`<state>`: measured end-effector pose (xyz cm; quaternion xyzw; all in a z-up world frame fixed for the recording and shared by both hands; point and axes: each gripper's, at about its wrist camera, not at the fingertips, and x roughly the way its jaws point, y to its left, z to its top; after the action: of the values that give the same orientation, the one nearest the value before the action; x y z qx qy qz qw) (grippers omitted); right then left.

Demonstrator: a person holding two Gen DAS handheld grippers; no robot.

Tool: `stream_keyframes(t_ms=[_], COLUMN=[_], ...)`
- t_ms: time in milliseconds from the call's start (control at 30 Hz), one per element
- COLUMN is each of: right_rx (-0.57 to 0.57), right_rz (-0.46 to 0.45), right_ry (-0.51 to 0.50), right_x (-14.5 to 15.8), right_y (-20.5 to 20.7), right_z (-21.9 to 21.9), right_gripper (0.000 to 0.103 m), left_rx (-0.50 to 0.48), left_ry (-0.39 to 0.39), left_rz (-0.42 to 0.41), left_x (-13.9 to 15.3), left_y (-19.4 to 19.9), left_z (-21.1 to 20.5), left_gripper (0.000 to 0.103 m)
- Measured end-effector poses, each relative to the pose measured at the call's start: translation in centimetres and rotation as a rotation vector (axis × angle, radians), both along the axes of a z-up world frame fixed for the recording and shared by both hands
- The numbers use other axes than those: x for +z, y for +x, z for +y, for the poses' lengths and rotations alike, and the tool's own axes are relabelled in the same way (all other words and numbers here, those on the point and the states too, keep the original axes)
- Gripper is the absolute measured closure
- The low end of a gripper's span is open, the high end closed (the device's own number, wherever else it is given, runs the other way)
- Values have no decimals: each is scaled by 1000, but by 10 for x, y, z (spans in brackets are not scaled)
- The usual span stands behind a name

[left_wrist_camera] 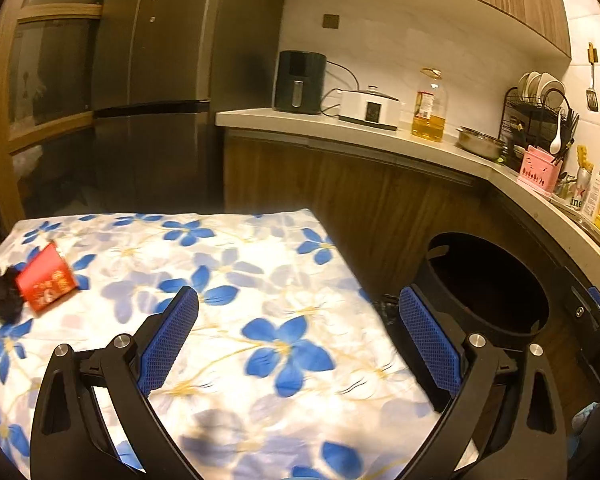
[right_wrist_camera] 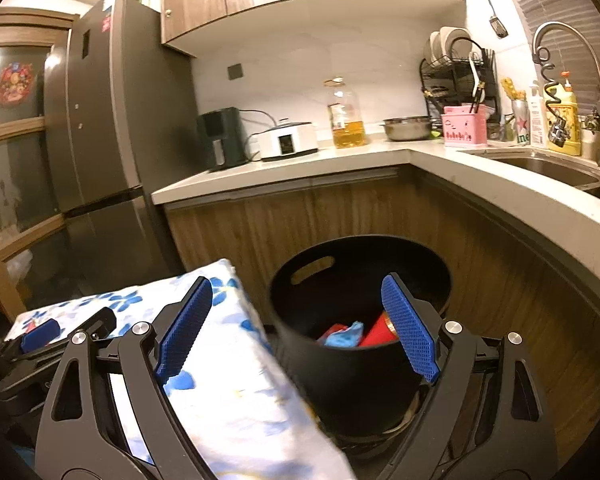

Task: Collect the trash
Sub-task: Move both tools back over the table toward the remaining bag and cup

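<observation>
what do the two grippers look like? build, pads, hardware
Both match: the left gripper and right gripper have black plastic linkage arms with triangular cut-outs, silver round pivot bolts, and flat blue pads with a fine grid texture. No cables or sleeves visible.

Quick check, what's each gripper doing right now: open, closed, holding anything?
Left gripper: open, nothing between its fingers, over the floral tablecloth.
Right gripper: open, empty, fingers over the black bin.
</observation>
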<state>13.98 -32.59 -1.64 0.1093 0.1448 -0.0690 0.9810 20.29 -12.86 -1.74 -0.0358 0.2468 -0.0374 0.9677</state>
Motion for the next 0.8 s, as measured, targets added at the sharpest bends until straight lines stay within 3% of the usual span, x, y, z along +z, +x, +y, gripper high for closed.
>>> stream_keyframes(t_ms=[400, 800], right_rx=[108, 259], right_rz=[0, 43], right_ry=[-2, -4], right_x=[-1, -12], right_y=[0, 17], right_z=[80, 167], right_gripper=[18, 18], left_rx=[121, 317], left_ry=[12, 7], left_rz=[-11, -18], left_x=[-3, -8], left_y=[-27, -50], left_z=[78, 181], left_gripper=[7, 7])
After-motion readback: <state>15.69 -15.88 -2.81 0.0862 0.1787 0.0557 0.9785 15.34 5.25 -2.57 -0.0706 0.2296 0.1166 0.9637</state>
